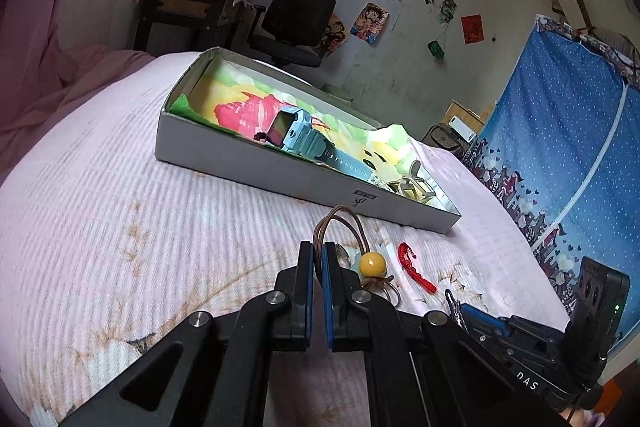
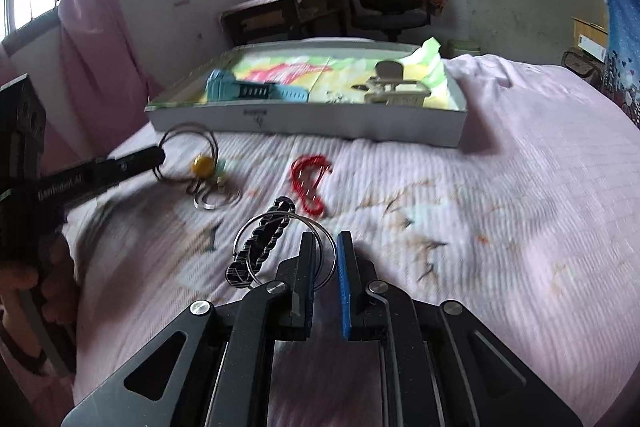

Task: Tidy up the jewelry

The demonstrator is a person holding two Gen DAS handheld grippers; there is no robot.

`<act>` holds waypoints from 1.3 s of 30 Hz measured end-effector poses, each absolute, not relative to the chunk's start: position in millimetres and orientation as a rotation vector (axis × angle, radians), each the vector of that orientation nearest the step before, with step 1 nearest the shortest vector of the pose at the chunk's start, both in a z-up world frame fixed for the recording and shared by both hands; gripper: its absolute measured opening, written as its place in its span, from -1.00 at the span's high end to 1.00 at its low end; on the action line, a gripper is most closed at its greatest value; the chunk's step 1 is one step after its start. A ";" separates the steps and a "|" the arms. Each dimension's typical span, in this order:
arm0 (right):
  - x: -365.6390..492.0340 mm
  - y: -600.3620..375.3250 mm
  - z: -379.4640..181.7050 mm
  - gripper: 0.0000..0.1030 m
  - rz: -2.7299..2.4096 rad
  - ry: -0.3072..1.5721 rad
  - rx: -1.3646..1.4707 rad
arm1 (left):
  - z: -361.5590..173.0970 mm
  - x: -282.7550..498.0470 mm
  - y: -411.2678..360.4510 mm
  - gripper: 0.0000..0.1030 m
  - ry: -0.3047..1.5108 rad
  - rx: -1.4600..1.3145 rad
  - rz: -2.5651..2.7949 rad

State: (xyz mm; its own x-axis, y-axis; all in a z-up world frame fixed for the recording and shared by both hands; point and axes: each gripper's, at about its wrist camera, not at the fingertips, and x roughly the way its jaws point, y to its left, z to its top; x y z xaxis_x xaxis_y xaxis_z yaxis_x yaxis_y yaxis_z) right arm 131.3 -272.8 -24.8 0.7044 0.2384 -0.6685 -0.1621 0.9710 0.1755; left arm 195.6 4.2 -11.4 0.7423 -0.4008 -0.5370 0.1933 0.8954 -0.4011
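Left gripper: jaws together on the brown cord loop of a yellow-bead charm, low over the bed.
Right gripper: jaws nearly together around a metal ring carrying a black braided strap; contact unclear.
Box: open, beyond both, already holding a blue watch.
Still loose: red cord on the bedspread.
Technique: likely lift each piece clear of the cloth, carry over the near wall, release inside without tangling.
Setting: pink-sheeted bed, office chair, postered wall, blue dotted curtain.
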 end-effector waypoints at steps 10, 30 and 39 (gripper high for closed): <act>125.5 -271.7 -23.8 0.75 0.236 0.778 0.092 | -14.4 196.1 6.1 0.91 0.660 -0.330 -0.334; 123.1 -287.0 -15.8 0.96 0.151 0.716 0.118 | -13.0 193.1 4.0 0.91 0.642 -0.332 -0.340; 112.1 -296.0 4.0 0.97 0.122 0.598 0.138 | -12.5 191.1 3.9 0.91 0.638 -0.331 -0.345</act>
